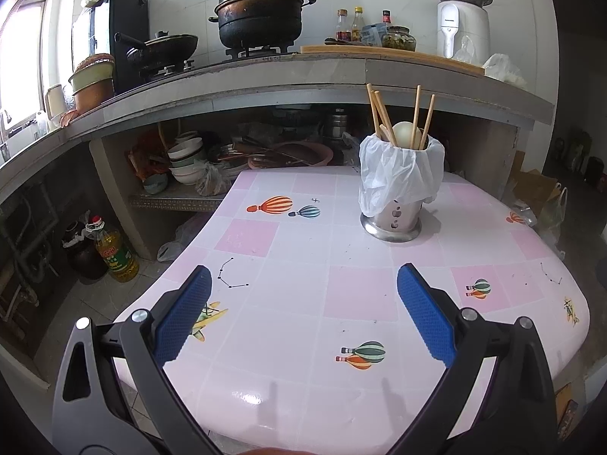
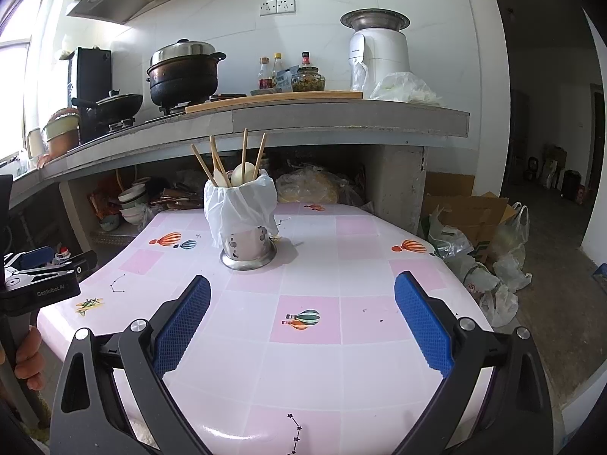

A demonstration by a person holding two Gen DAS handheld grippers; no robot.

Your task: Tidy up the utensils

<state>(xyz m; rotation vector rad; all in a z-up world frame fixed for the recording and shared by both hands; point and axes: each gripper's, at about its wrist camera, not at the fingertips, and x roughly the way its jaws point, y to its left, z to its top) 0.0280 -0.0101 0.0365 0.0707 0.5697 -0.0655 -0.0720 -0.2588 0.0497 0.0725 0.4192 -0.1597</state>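
A steel utensil holder (image 1: 390,222) (image 2: 248,252) lined with a white plastic bag stands on the pink tiled table (image 1: 303,295) (image 2: 322,360). Several wooden chopsticks (image 1: 417,113) (image 2: 244,151) and a pale spoon (image 1: 404,132) (image 2: 242,174) stick up out of it. My left gripper (image 1: 303,276) hovers open over the table's near side, well short of the holder, with nothing between its blue pads. My right gripper (image 2: 301,284) is also open and empty, in front of the holder. The left gripper's body (image 2: 41,280), held by a hand, shows at the right wrist view's left edge.
A concrete counter (image 1: 341,76) behind the table carries a big black pot (image 1: 261,19), a pan, bottles and a white appliance (image 1: 461,19). Bowls (image 1: 186,163) are stacked on a shelf under it. An oil bottle (image 1: 114,250) stands on the floor left; boxes and bags (image 2: 485,250) lie right.
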